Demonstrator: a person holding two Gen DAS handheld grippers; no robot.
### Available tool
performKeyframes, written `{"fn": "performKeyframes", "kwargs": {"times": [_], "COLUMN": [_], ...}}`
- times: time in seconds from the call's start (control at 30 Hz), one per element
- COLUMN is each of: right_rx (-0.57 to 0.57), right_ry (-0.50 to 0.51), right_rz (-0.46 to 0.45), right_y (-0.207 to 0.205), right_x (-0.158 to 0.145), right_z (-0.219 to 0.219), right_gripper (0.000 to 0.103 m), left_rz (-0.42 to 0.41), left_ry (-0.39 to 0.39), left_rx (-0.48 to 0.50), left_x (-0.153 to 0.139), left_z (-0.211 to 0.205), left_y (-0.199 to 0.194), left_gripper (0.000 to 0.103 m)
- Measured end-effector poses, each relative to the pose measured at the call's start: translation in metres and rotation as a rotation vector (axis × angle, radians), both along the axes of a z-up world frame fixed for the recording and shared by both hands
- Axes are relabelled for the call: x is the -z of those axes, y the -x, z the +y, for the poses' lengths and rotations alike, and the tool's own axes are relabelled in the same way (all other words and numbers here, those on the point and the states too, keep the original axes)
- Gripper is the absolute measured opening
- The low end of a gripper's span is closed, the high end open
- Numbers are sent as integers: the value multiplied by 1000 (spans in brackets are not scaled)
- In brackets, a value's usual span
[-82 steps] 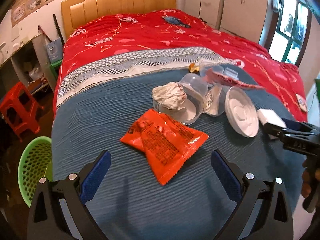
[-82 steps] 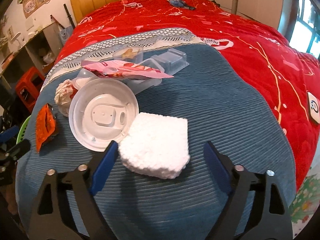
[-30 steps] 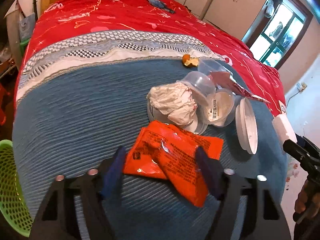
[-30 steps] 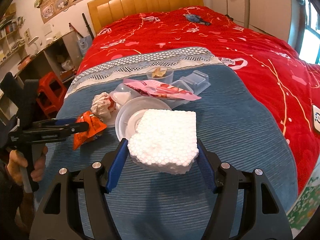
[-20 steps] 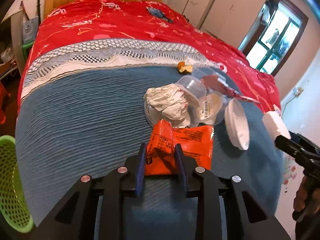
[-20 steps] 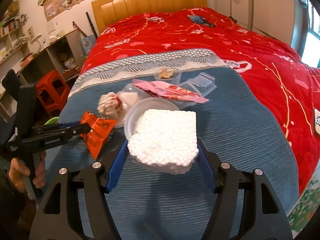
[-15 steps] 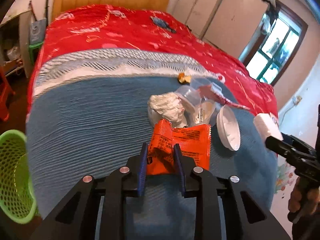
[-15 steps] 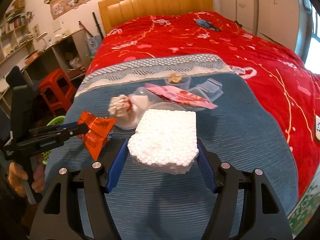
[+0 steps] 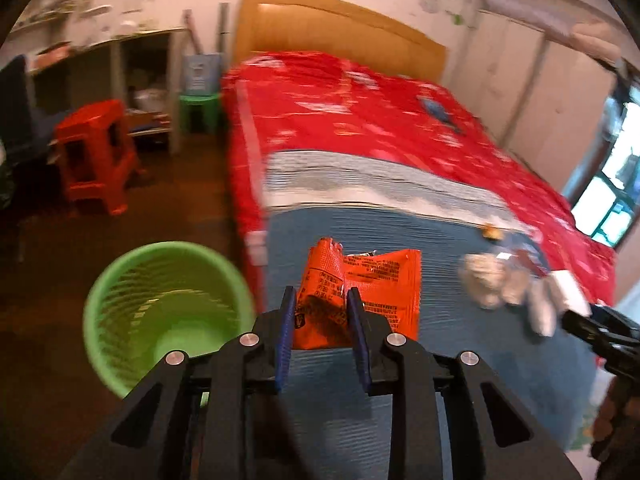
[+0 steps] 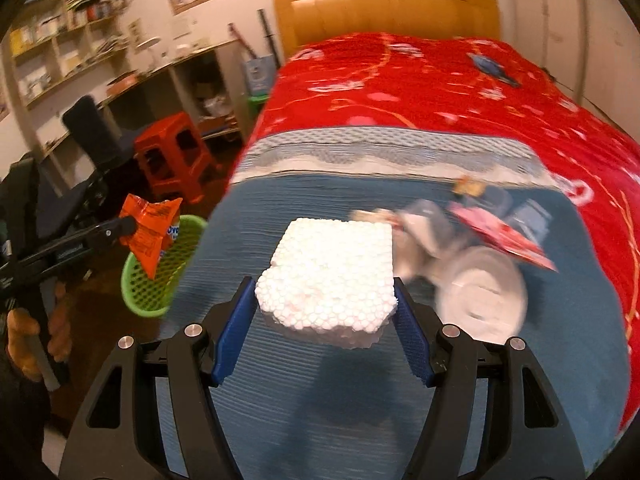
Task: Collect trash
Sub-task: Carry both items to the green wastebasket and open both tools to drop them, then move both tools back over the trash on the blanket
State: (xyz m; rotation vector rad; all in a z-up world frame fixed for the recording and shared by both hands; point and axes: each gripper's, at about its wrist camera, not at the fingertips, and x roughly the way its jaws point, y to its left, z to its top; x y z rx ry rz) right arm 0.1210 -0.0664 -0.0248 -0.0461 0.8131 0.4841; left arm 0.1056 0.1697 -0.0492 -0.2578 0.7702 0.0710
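Left wrist: left tool (image 9: 322, 300) clenched on orange wrapper (image 9: 360, 288), green basket (image 9: 168, 312) lower left of frame. Right wrist: right tool (image 10: 326, 300) grasping white foam block (image 10: 332, 272) at centre.

Only the letters "Ove" read on the orange wrapper (image 10: 154, 232); its print is blurred

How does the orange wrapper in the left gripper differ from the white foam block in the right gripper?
The orange wrapper is thin, printed and crumpled; the white foam block is thick, plain and keeps its shape. The left gripper stands nearly shut on the wrapper; the right gripper stands wide around the block. Both are gripped and lifted off the bed, with the green basket nearby.
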Motion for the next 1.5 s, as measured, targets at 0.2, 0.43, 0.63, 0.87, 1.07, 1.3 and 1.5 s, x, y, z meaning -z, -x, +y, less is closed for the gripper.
{"fn": "performKeyframes", "kwargs": {"times": [0.2, 0.43, 0.63, 0.87, 1.07, 1.3, 1.5], "right_rx": [-87, -163, -217, -284, -349, -407, -422], "right_ry": [3, 9, 17, 25, 32, 22, -6], "right_rz": [25, 53, 66, 99, 154, 178, 169], "right_y": [-8, -15, -18, -27, -34, -31, -30], "right_x": [4, 11, 17, 32, 49, 64, 64], "right_z": [52, 106, 150, 205, 252, 295, 312], "right_gripper": [66, 67, 67, 67, 67, 70, 82], "left_rz": [63, 140, 173, 154, 128, 89, 71], "left_ry": [-33, -46, -25, 13, 47, 45, 39], "left_rx": [-147, -235, -269, -321, -368, -423, -445], "left_x": [26, 59, 78, 81, 77, 66, 59], "left_z": [65, 112, 138, 156, 168, 178, 180], "left_y": [9, 6, 6, 19, 38, 64, 72], "left_gripper": [26, 34, 43, 60, 63, 67, 71]}}
